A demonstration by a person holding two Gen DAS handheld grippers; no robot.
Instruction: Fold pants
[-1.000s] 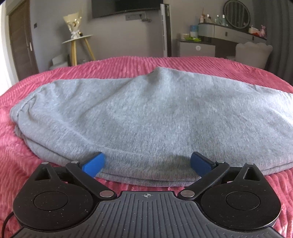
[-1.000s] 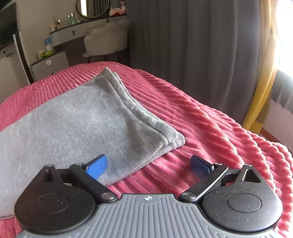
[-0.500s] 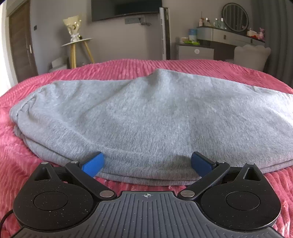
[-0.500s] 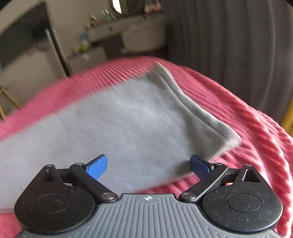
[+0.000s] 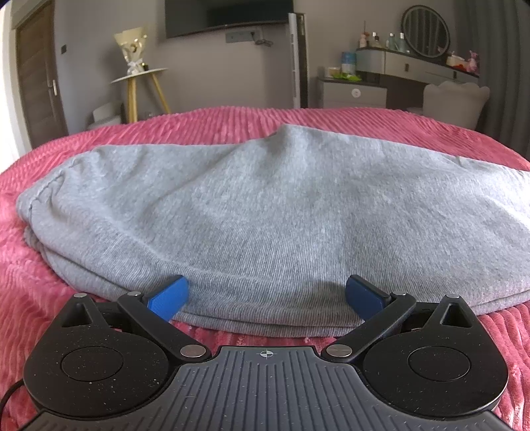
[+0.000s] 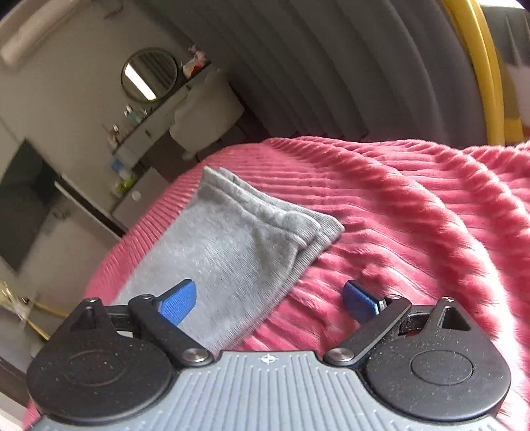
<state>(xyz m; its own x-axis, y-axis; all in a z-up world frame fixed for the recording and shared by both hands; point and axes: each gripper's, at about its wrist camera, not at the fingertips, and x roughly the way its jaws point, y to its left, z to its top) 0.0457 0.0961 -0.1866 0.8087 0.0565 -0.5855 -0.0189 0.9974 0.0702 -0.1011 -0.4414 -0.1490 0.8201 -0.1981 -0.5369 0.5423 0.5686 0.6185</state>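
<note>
Grey pants [image 5: 265, 212] lie folded lengthwise on a pink ribbed bedspread [image 5: 232, 122]. My left gripper [image 5: 265, 295] is open, its blue fingertips [image 5: 169, 295] spread over the near folded edge of the pants, holding nothing. In the right wrist view the stacked leg cuffs [image 6: 265, 215] lie ahead. My right gripper [image 6: 270, 300] is open and empty; its left fingertip [image 6: 179, 301] is over the leg's near edge, its right fingertip over the bedspread [image 6: 414, 215].
A wooden side table [image 5: 139, 86] with a bouquet, a wall TV [image 5: 228, 13], a dresser with round mirror [image 5: 424, 31] and a white chair [image 5: 453, 102] stand beyond the bed. Grey curtains [image 6: 347, 66] hang past the bed's right edge.
My right gripper has swung and tilted, so the cuffs now sit farther ahead and up-left in its view. My left gripper has stayed nearly still. Both stay open.
</note>
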